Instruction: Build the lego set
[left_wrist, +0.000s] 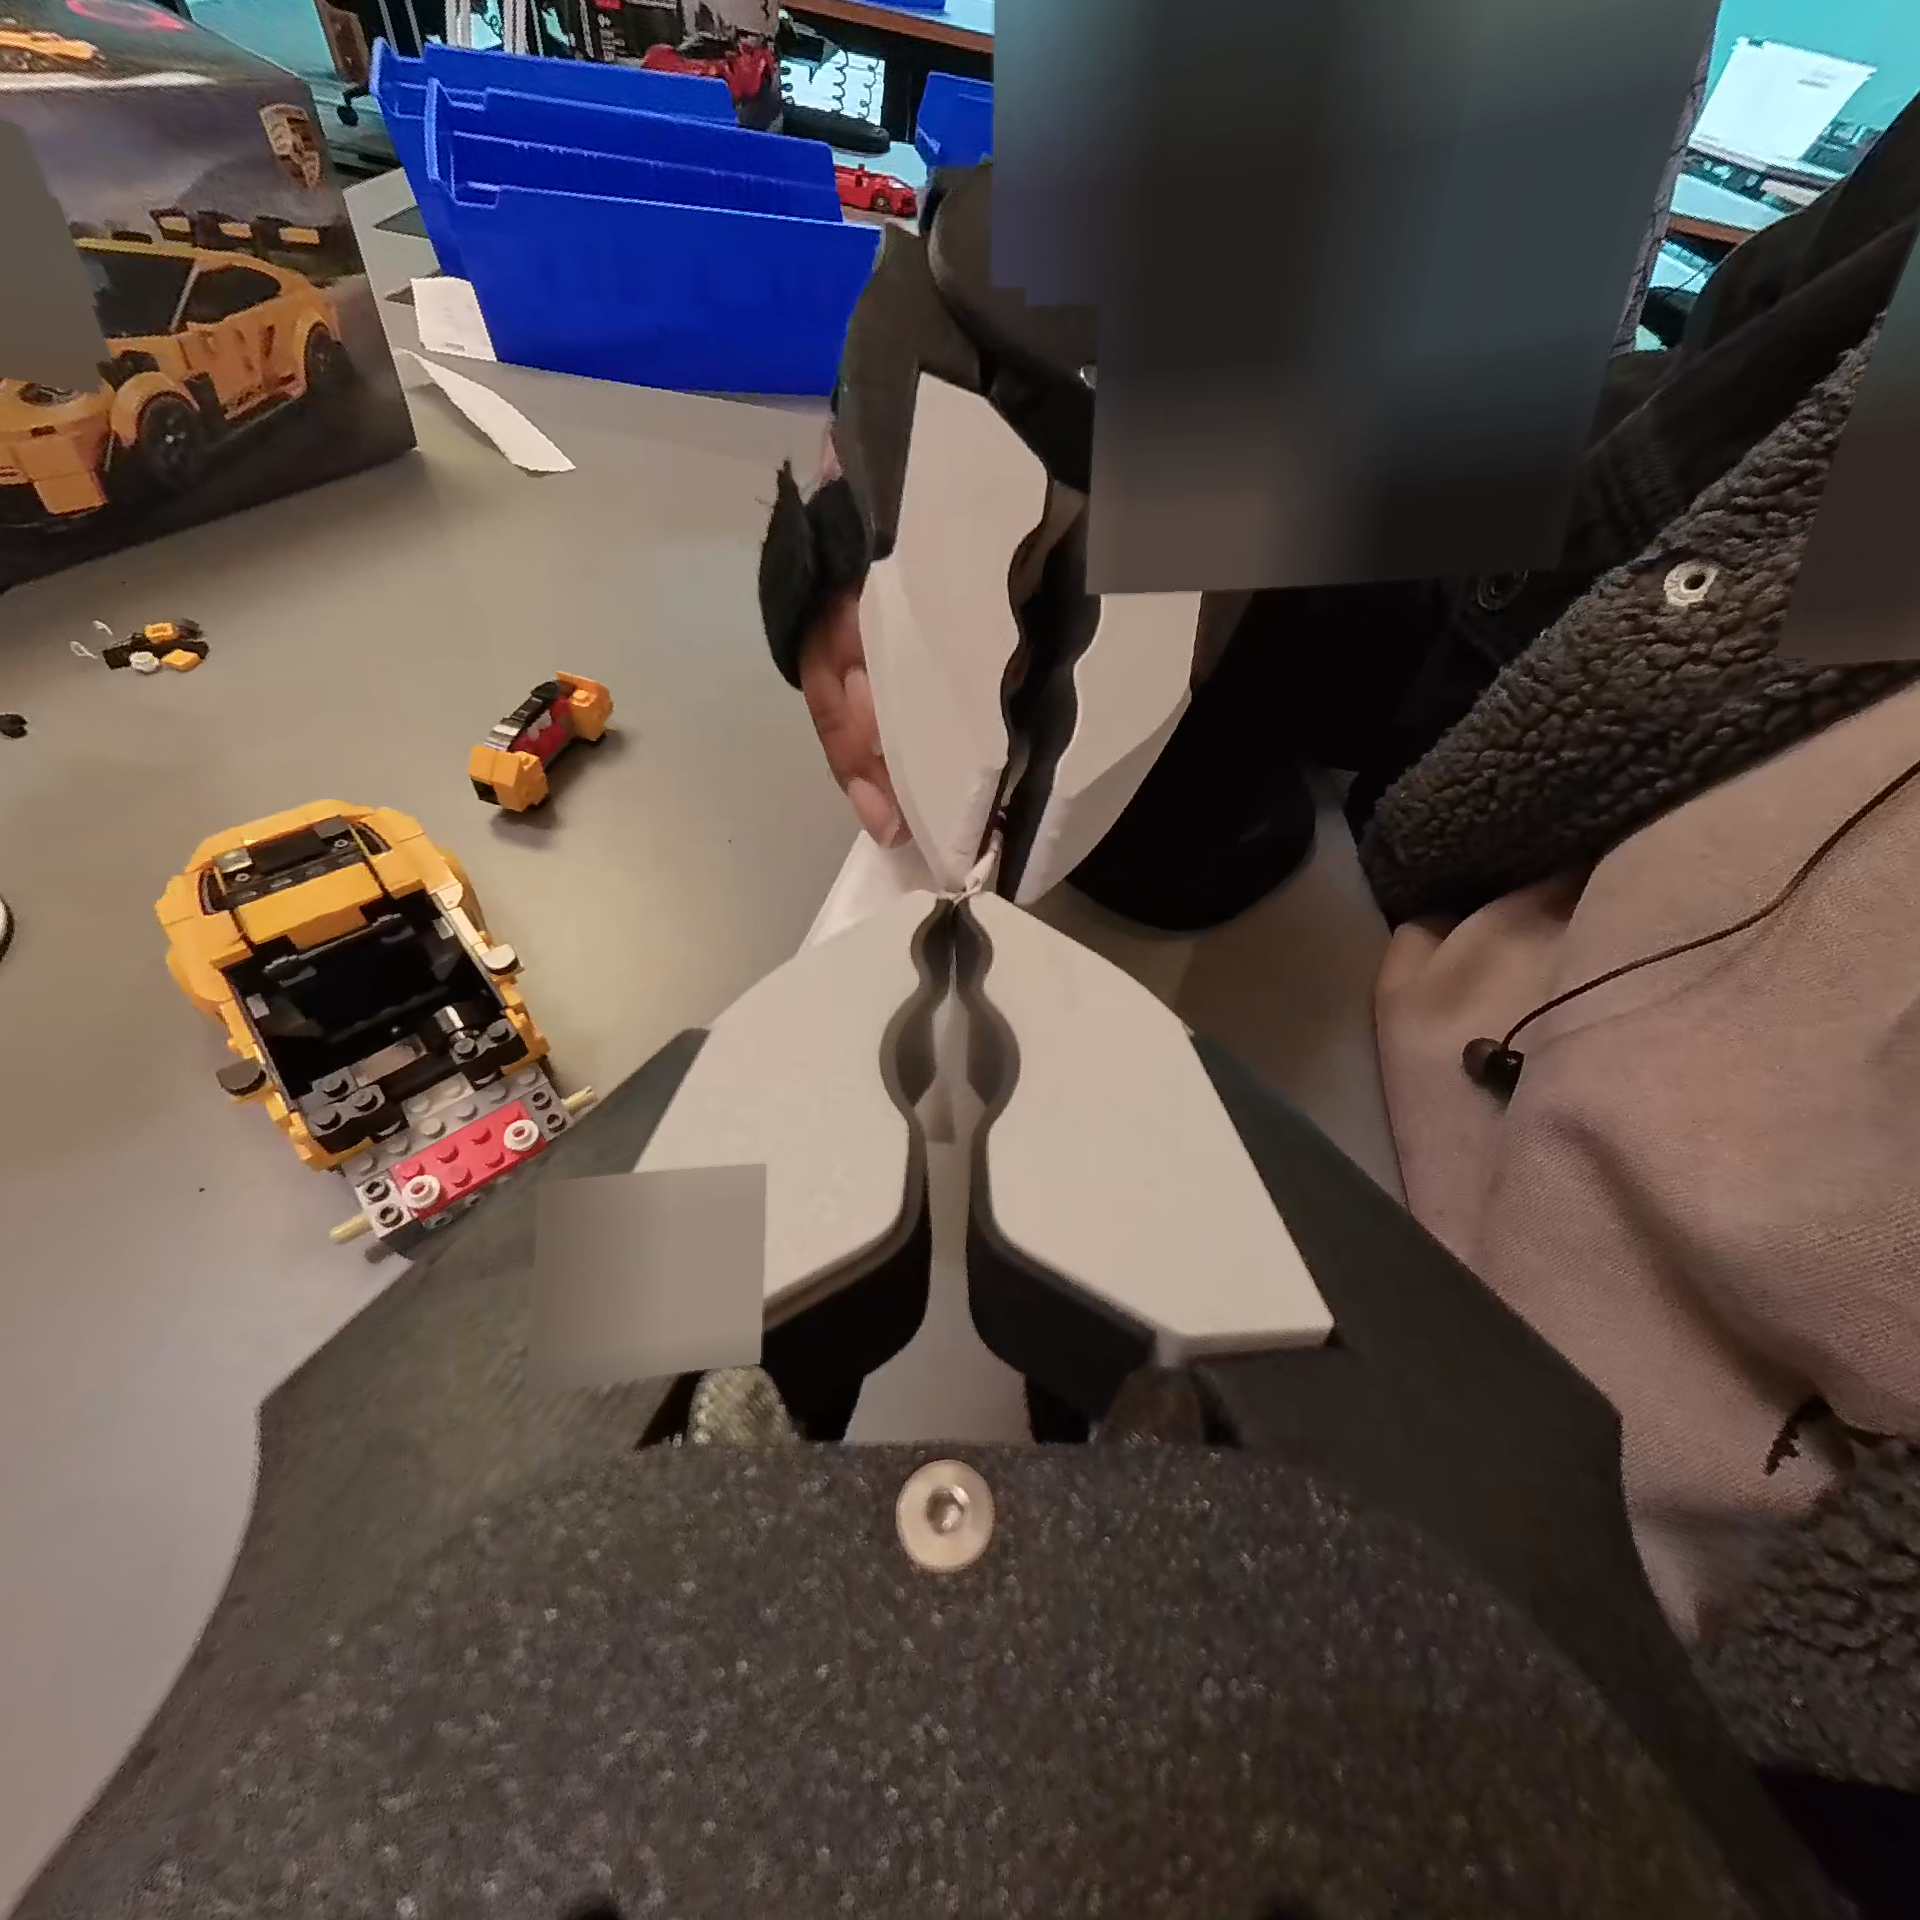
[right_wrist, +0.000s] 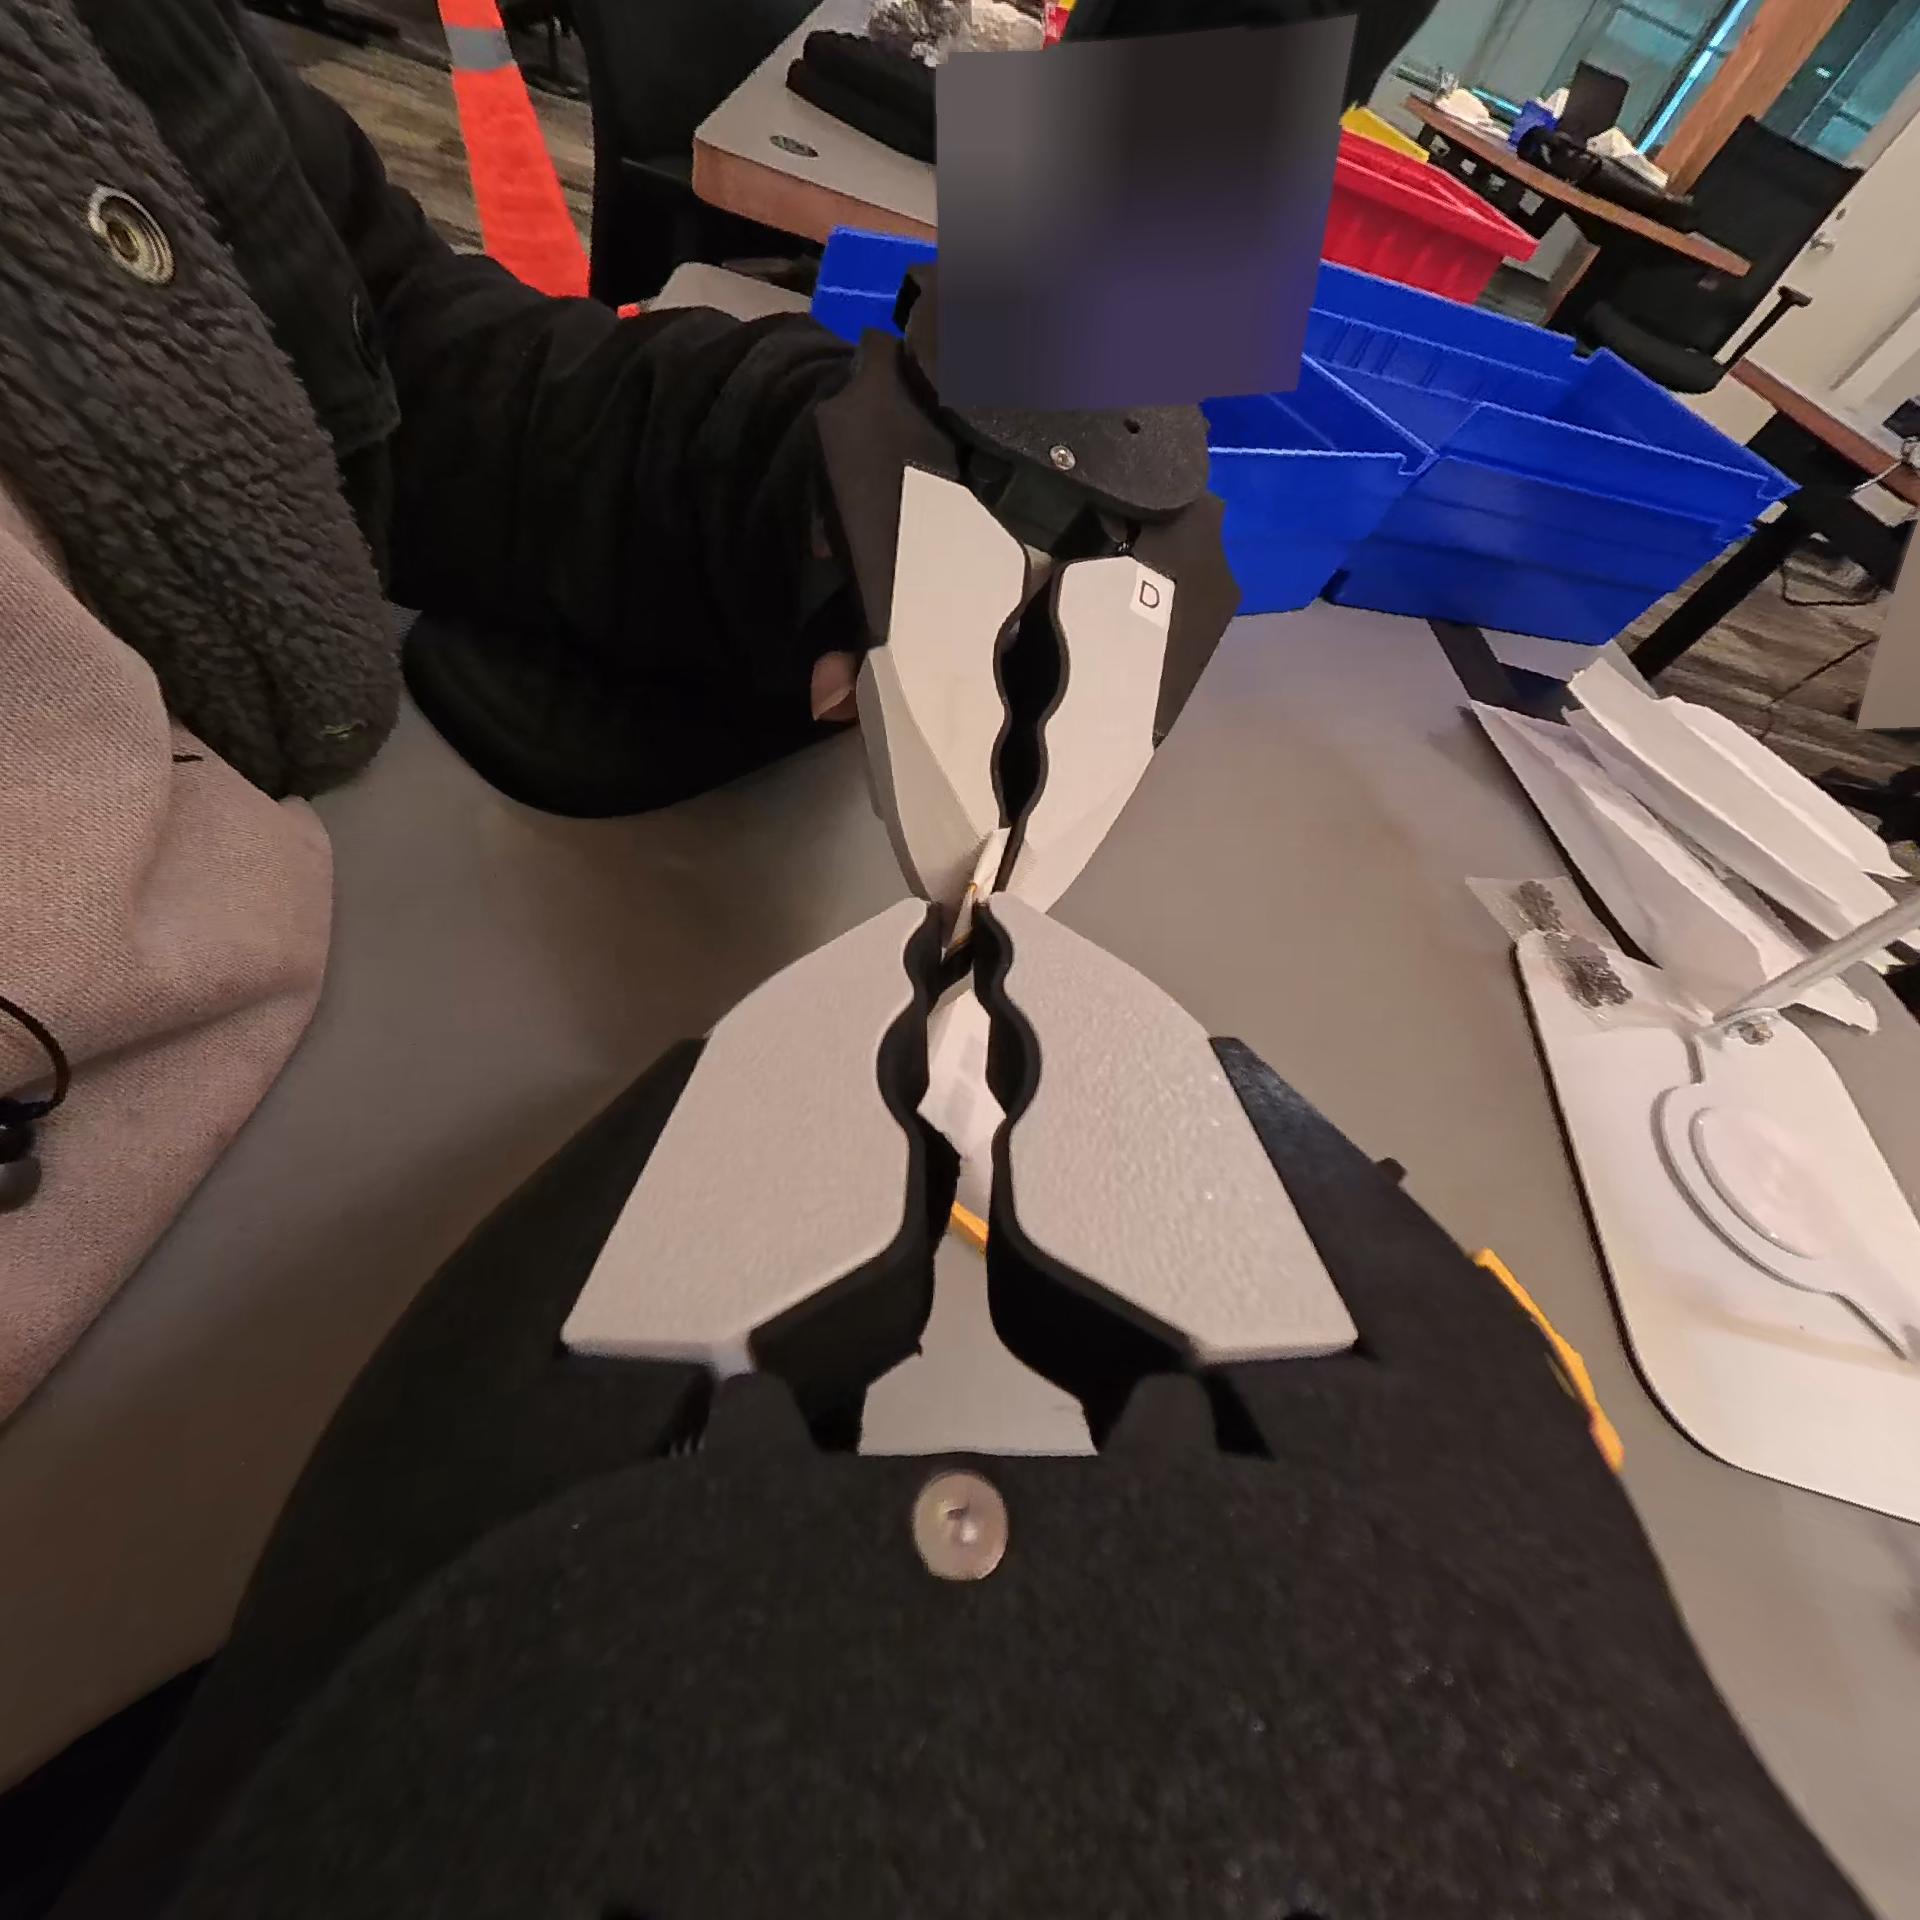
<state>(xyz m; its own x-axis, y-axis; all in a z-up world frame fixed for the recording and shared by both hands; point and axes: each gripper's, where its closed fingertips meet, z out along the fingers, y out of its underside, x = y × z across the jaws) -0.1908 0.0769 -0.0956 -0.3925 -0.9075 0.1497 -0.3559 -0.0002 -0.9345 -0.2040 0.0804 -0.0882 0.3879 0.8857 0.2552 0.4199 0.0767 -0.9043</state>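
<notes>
Two grippers meet tip to tip at frame centre. At lower left, your part-built orange lego car (left_wrist: 348, 1013) sits on the grey table (left_wrist: 582, 582). Your left gripper (left_wrist: 954, 914) and right gripper (right_wrist: 961, 920) both pinch one small white piece (right_wrist: 980, 902), fingers nearly closed.

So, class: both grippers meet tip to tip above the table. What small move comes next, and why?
Probably pull gently apart: the left gripper and right gripper both pinch one small white piece, while the half-built yellow car waits untouched.
</notes>
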